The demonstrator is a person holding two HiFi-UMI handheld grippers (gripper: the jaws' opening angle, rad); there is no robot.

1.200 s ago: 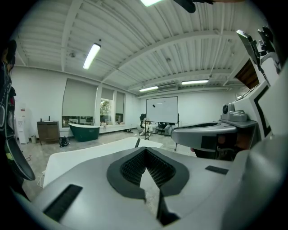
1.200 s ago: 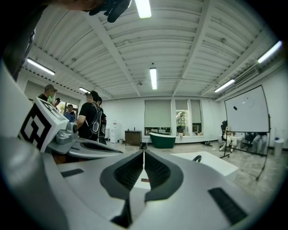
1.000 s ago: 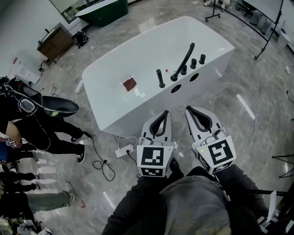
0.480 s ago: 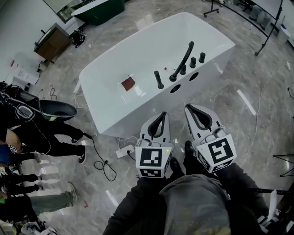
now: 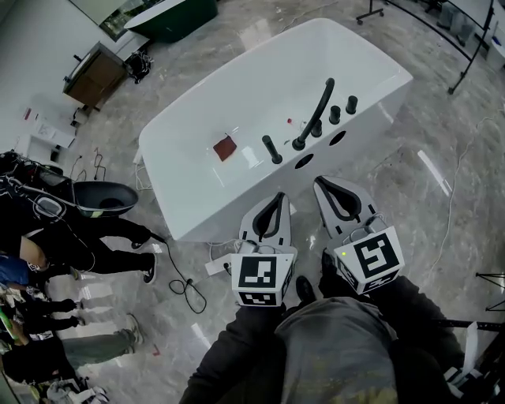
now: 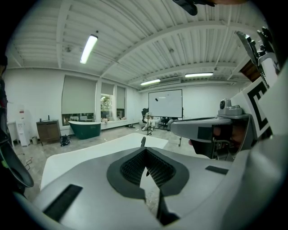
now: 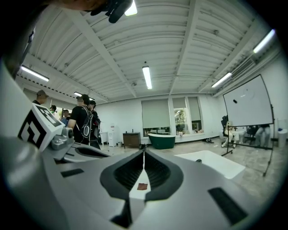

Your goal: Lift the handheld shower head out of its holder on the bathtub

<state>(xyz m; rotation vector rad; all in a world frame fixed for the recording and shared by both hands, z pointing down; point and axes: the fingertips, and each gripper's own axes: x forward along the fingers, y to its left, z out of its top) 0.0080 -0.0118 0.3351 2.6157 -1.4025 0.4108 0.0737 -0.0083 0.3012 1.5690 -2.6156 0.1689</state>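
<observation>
A group of standing people (image 5: 47,260) is seen at the far left of the head view, well apart from the white bathtub (image 5: 260,79). A dark bowl-shaped thing (image 5: 102,197) is placed between them and the bathtub's left end. Beyond the bathtub's far left corner, a wooden cabinet (image 5: 95,71) and a green tub (image 5: 173,14) are seen. A white power strip (image 5: 215,266) with a black cable (image 5: 185,288) is laid on the floor near the bathtub's near wall. On the bathtub's white surface, near its middle, a reddish-brown square (image 5: 225,147) is seen. Just to the right of it, the handheld shower head (image 5: 271,148) is seated upright in its holder on the bathtub's near rim. Further right along that rim, a curved black spout (image 5: 317,110) and two black knobs (image 5: 334,114) are mounted. The left gripper (image 5: 277,197) is held over the floor on the near side of the bathtub, apart from the shower head. Its jaw tips are pressed together and nothing is caught between them. The right gripper (image 5: 327,184) is held just beside it, also short of the bathtub, its jaws likewise brought together on nothing. A black stand (image 5: 471,43) is seen off the bathtub's right end.
</observation>
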